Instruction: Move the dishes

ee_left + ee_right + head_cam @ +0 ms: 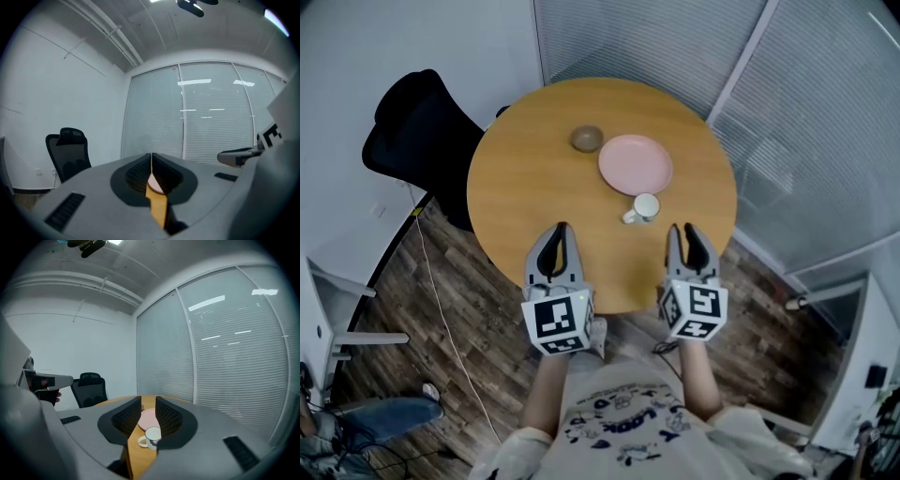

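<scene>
Wooden table (525,187), pink plate (635,164) (round), white mug (645,207)

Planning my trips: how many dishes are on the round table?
3: a small brown bowl farthest away, a round pink plate to its right, a white ceramic mug nearest me. None seems hidden.

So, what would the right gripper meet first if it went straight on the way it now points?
Most likely the white cup, dead ahead of the right gripper, framed by its open jaws; the pink plate lies beyond it, though depth is unclear.
</scene>
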Action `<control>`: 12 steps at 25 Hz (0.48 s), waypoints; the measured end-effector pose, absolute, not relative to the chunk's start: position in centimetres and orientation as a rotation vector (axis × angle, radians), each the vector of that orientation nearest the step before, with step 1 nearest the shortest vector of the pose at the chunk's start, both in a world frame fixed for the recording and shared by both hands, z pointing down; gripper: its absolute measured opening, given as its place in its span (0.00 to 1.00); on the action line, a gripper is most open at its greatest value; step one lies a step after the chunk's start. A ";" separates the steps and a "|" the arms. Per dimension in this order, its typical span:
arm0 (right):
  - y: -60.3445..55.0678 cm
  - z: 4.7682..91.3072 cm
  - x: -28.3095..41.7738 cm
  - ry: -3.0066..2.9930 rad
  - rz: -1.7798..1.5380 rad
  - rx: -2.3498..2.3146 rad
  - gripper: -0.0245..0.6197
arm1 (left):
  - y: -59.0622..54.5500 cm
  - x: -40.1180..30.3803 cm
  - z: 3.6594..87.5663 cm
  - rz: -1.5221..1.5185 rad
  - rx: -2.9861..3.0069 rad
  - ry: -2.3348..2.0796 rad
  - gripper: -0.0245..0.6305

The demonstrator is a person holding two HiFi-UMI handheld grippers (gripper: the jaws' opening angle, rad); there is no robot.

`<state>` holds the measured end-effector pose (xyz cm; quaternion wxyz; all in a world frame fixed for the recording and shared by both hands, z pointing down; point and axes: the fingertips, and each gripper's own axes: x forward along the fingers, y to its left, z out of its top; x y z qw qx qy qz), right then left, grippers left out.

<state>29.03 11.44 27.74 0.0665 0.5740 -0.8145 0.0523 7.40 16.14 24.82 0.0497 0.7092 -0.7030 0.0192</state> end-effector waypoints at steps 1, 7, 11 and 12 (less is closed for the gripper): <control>10.7 27.7 28.9 -2.449 0.161 1.734 0.16 | 15.2 7.2 24.9 0.058 2.166 -2.129 0.05; 6.6 28.6 29.9 -2.407 0.219 1.763 0.20 | 10.0 7.2 27.0 0.089 2.167 -2.010 0.05; 3.5 30.0 31.5 -2.355 0.262 1.767 0.22 | 6.8 7.4 28.5 0.090 2.136 -1.967 0.05; 2.6 30.3 32.0 -2.345 0.275 1.768 0.22 | 6.0 7.5 28.9 0.095 2.128 -1.960 0.05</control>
